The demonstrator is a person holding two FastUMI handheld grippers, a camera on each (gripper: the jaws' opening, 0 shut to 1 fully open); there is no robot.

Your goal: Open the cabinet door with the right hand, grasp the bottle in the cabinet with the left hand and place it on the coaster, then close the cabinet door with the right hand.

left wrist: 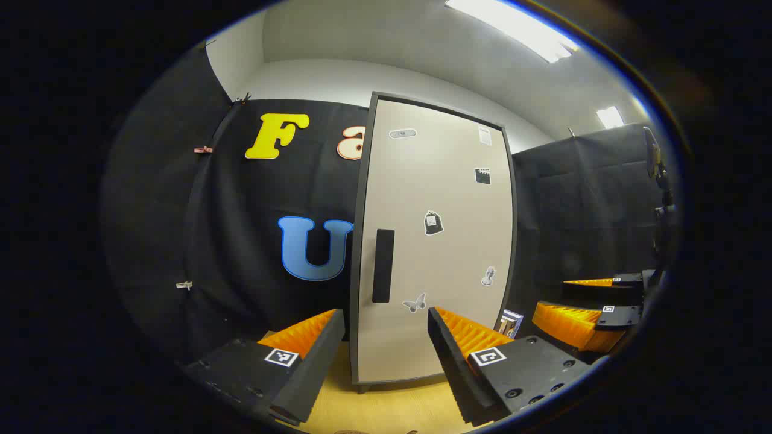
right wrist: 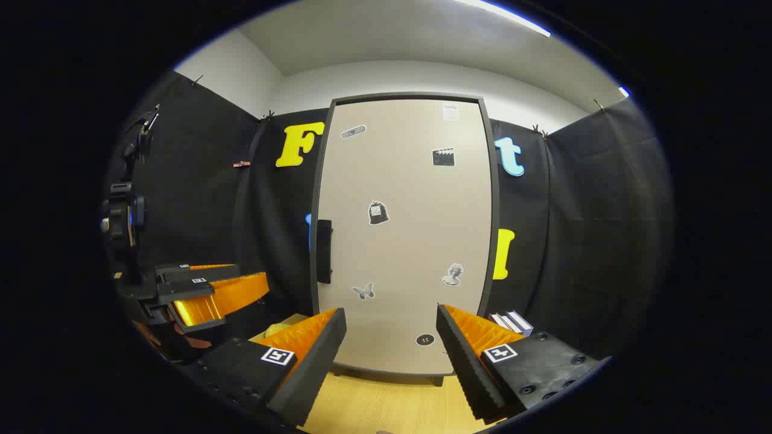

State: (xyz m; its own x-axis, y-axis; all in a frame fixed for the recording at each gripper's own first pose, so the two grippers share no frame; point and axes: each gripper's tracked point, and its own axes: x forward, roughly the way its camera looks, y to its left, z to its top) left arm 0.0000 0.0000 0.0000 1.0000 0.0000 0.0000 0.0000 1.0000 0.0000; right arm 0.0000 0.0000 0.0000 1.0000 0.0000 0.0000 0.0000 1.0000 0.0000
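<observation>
— Straight ahead in the left gripper view, what have we got?

— The cabinet door is closed, so the bottle behind it is hidden and I can't say where it stands inside. The dark handle runs upright near the door's left edge. The left gripper has its fingers apart with nothing between them, held back over the wooden table. Off to the right sits the right gripper, and its fingers look parted too.

— And the right gripper view?

— Same door, seen nearly square on, with the handle left of centre. The right gripper is spread wide and empty, well short of the door. The left gripper waits at the left side. I can't pick out a coaster with any certainty.

— So how should the opening go?

— I'd judge the right gripper needs to shift left until the handle sits between its fingers, then close across the handle's narrow width. Pull in an arc about the hinge, presumably on the right edge. Keep the left gripper clear of the swing.
</observation>
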